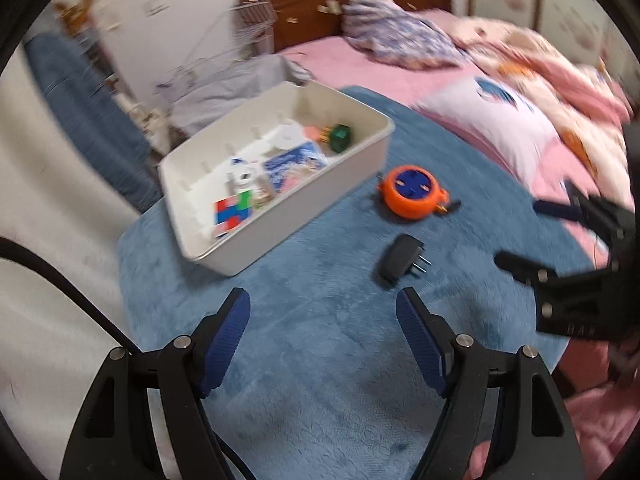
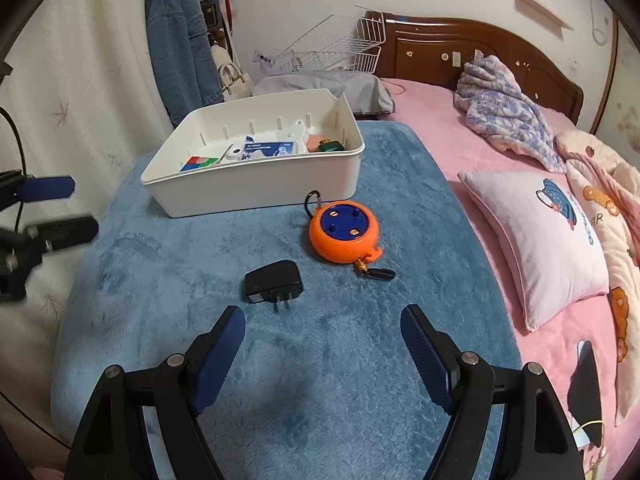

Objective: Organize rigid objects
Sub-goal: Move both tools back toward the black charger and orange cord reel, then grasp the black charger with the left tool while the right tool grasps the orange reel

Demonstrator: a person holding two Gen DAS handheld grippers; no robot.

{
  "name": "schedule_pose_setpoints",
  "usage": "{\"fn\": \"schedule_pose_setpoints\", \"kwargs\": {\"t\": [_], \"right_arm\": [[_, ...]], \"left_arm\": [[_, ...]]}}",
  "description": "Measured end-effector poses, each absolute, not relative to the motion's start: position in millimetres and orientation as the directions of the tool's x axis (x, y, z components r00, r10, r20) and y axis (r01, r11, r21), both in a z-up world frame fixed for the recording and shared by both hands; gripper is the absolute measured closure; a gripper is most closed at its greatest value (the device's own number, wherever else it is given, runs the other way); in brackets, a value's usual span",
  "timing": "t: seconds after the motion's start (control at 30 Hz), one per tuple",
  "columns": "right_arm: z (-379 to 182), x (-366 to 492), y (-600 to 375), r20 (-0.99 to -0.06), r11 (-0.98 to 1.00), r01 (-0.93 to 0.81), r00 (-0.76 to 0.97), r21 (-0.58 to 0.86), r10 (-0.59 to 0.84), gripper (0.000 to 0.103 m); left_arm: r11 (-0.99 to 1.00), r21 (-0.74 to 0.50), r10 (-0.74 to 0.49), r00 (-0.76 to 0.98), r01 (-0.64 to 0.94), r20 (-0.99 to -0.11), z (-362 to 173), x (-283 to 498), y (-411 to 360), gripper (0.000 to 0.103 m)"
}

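A white bin [image 1: 280, 208] [image 2: 256, 184] stands on a blue blanket [image 1: 312, 320] [image 2: 280, 360]; it holds a colour cube [image 1: 233, 212] [image 2: 196, 163], a blue-white box [image 1: 294, 164] and a green item [image 1: 339, 136]. An orange cord reel [image 1: 412, 192] [image 2: 344, 236] and a black plug adapter [image 1: 400, 261] [image 2: 273, 281] lie on the blanket. My left gripper [image 1: 323, 308] is open and empty, short of the adapter; it shows at the left of the right wrist view [image 2: 76, 206]. My right gripper [image 2: 323, 322] is open and empty, just in front of the adapter; it shows at the right of the left wrist view [image 1: 516, 236].
The blanket covers part of a pink bed [image 2: 432, 120] with a white pillow [image 2: 548, 236], a floral cloth [image 2: 504, 116] and a wooden headboard [image 2: 460, 48]. A wire rack [image 2: 340, 48] and a hanging denim garment [image 2: 180, 40] are behind the bin. A dark phone [image 2: 586, 392] lies at right.
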State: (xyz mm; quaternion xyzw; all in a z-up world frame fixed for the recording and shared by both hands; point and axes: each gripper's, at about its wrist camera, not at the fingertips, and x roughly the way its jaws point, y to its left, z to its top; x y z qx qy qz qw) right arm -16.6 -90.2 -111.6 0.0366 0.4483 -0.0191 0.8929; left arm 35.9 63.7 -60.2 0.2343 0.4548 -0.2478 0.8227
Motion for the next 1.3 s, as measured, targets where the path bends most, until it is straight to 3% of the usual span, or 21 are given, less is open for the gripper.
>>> {"fn": "schedule_pose_setpoints", "kwargs": {"t": [0.17,0.37,0.6,0.9,1.3], "right_arm": [[-119,-1,-117,-0.801,0.990,0.079,0.597,0.113,0.044,0.022],[-130,20,-133,-0.795,0.995,0.037,0.605,0.090,0.049,0.022],[-149,41,-145,-0.802,0.995,-0.035,0.589,0.098,0.099,0.022],[-179,70,-151,-0.809,0.978,-0.101,0.550,0.181,0.207,0.022],[-205,92,-141,-0.792,0.959,-0.175,0.541,0.224,0.284,0.022]], "left_arm": [[0.696,0.171,-0.164,0.386,0.697,-0.908,-79,40,32,0.025],[0.644,0.141,-0.136,0.293,0.752,-0.946,-102,53,-2,0.020],[0.608,0.047,-0.103,0.137,0.793,-0.985,-142,73,-33,0.020],[0.591,-0.009,-0.032,0.012,0.806,-0.999,-189,85,-52,0.020],[0.666,-0.063,-0.040,-0.049,0.743,-0.998,-209,98,-53,0.021]]}}
